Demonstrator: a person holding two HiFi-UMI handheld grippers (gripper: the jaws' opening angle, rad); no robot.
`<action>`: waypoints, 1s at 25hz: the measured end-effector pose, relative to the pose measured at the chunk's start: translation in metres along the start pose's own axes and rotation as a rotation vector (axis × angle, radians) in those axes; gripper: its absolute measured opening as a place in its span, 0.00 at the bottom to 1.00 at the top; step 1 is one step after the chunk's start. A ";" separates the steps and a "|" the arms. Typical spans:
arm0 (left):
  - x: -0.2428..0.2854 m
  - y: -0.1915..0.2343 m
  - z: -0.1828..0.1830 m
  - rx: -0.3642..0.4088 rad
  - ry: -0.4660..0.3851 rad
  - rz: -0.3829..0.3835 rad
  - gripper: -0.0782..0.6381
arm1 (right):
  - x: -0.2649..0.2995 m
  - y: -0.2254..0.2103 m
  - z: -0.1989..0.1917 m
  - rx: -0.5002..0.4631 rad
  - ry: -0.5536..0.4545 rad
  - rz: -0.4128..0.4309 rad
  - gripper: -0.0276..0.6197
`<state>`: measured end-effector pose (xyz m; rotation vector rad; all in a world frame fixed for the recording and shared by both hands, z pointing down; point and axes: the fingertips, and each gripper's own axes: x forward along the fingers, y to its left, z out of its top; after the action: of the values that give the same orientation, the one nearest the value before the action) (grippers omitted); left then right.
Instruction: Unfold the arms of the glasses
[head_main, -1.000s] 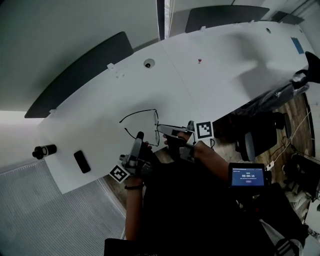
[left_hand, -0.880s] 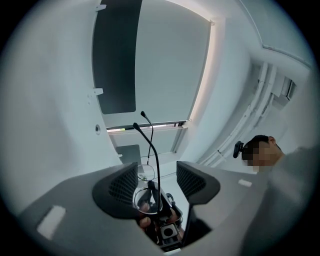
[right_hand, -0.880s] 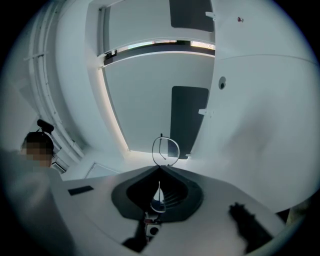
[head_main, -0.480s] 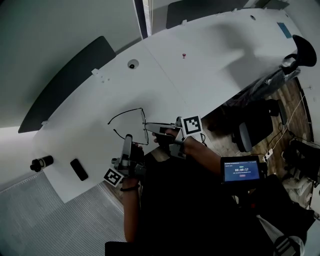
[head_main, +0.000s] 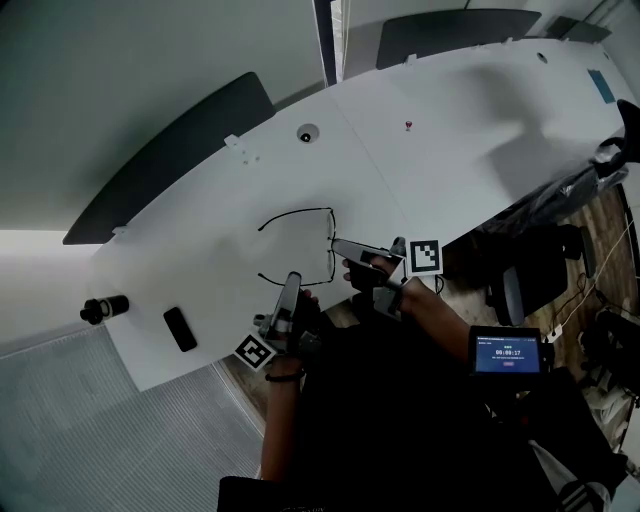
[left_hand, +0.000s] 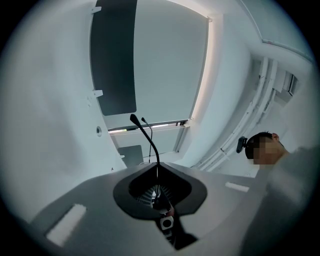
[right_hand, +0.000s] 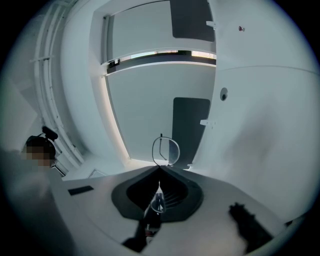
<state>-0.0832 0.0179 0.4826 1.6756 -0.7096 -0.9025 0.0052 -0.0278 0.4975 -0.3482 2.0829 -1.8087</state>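
Thin black wire glasses (head_main: 296, 213) lie at the near edge of the white table (head_main: 430, 170), both arms stretched out to the left. My right gripper (head_main: 337, 243) is shut on the front of the frame; in the right gripper view one lens ring (right_hand: 164, 149) stands just past the jaw tips (right_hand: 159, 169). My left gripper (head_main: 294, 277) has just been closing and is now shut on the near arm. In the left gripper view that arm (left_hand: 150, 145) rises from between the closed jaws (left_hand: 157, 167), with the other arm's tip beside it.
A flat black device (head_main: 180, 328) and a black cylinder (head_main: 103, 308) lie at the table's left end. A round port (head_main: 306, 134) and a small red thing (head_main: 408, 125) sit farther back. Dark chairs (head_main: 170, 165) stand behind the table. A small screen (head_main: 507, 352) sits on the right forearm.
The left gripper's jaws have closed onto the near arm of the glasses. The head view has swung a little; the right gripper keeps its hold on the frame.
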 end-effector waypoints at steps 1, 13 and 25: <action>-0.001 0.001 -0.001 -0.004 -0.001 0.004 0.13 | 0.001 0.000 0.001 -0.004 0.000 0.000 0.06; -0.061 0.001 0.032 0.095 -0.072 0.019 0.38 | -0.003 0.001 -0.014 -0.002 0.033 0.026 0.06; -0.113 0.002 0.078 0.186 -0.423 0.030 0.37 | -0.007 -0.003 -0.021 0.043 0.023 0.044 0.06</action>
<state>-0.2095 0.0693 0.4963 1.6434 -1.1291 -1.2166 0.0024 -0.0071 0.5039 -0.2700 2.0466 -1.8377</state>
